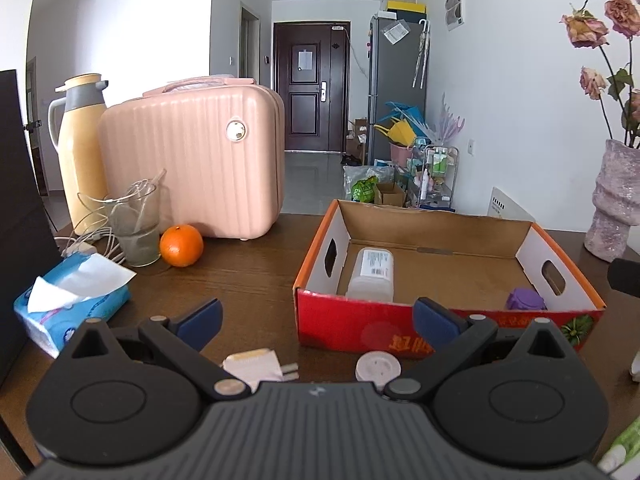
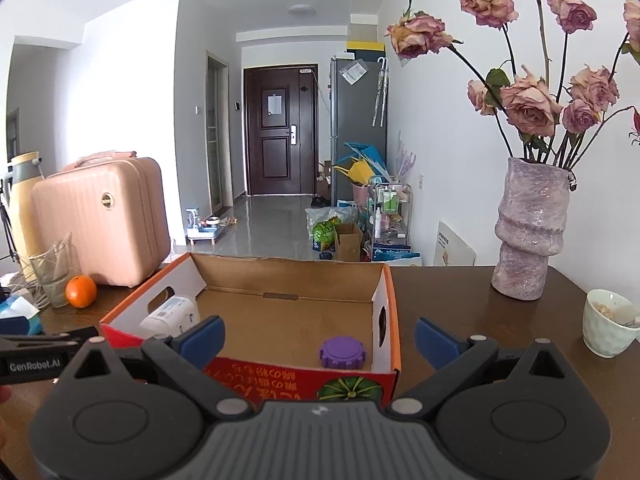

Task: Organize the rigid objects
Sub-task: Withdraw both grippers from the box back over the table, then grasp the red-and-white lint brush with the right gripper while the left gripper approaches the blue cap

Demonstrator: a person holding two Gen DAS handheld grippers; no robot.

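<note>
An open cardboard box (image 1: 436,232) with a red front stands on the dark wooden table; it also shows in the right wrist view (image 2: 288,280). Inside lie a clear plastic bottle (image 1: 371,274) on its side at the left and a purple ridged lid (image 1: 525,299) at the right, also seen in the right wrist view as bottle (image 2: 172,315) and lid (image 2: 342,352). A white plug adapter (image 1: 258,366) and a white round cap (image 1: 378,366) lie on the table before the box. My left gripper (image 1: 318,320) is open and empty above them. My right gripper (image 2: 320,338) is open and empty before the box.
An orange (image 1: 181,245), a glass (image 1: 136,224), a tissue pack (image 1: 72,304), a pink case (image 1: 192,160) and a yellow thermos (image 1: 80,148) are at the left. A vase of dried roses (image 2: 528,232) and a cup (image 2: 610,322) are at the right.
</note>
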